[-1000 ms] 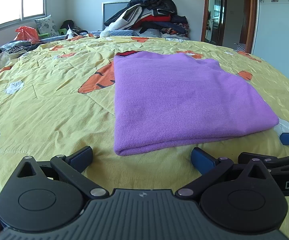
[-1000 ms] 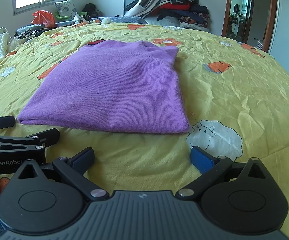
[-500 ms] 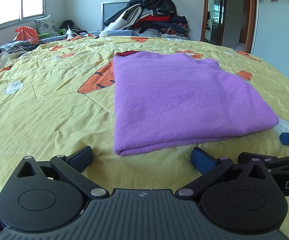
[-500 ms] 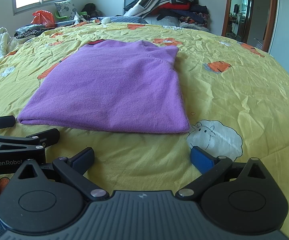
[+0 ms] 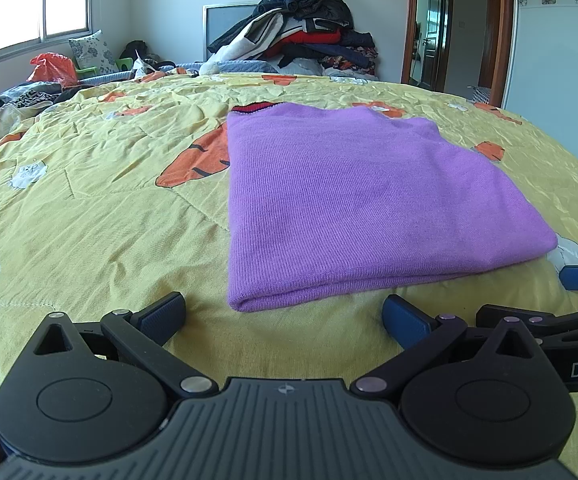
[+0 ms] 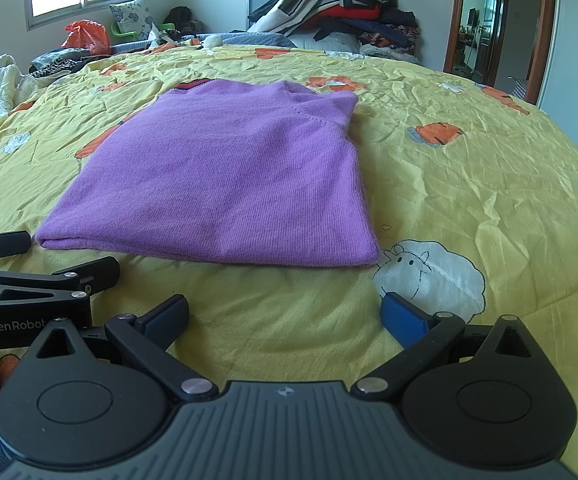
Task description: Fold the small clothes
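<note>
A purple knit garment point(image 5: 353, 200) lies folded into a flat rectangle on the yellow bedspread point(image 5: 89, 208), with a red and dark trim showing at its far edge. In the right wrist view the same garment point(image 6: 233, 176) sits ahead and to the left. My left gripper point(image 5: 285, 318) is open just short of the garment's near left corner, with nothing between its fingers. My right gripper point(image 6: 285, 318) is open too, a little back from the near edge and empty. Each gripper shows at the side of the other's view.
A tall pile of clothes point(image 5: 305, 36) is stacked at the far end of the bed. More clothes, an orange bag point(image 5: 53, 68) and a pillow lie at the far left under the window. An open doorway point(image 5: 433, 28) is at the right. The bedspread point(image 6: 469, 168) is wrinkled.
</note>
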The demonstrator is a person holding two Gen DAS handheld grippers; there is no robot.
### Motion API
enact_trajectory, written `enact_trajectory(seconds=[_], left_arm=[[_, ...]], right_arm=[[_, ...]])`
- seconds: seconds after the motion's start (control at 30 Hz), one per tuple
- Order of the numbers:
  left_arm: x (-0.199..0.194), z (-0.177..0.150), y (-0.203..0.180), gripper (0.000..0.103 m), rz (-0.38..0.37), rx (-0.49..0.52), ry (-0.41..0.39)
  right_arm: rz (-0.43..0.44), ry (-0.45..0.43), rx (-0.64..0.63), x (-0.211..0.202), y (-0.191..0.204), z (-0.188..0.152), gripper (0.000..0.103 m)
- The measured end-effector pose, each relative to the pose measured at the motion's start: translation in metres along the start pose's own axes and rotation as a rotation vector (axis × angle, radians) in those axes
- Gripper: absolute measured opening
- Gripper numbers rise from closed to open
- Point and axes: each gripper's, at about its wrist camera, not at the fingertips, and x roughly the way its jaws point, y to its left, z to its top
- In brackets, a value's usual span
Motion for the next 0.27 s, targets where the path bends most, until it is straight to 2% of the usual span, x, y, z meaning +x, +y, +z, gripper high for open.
enact_trajectory(seconds=[0.27], left_arm=[[0.0000,-0.0002,0.0000,0.103,0.000,0.000,0.001]], right_arm=[[0.005,-0.010,0.001,0.0012,-0.0001,-0.0014,0.103]])
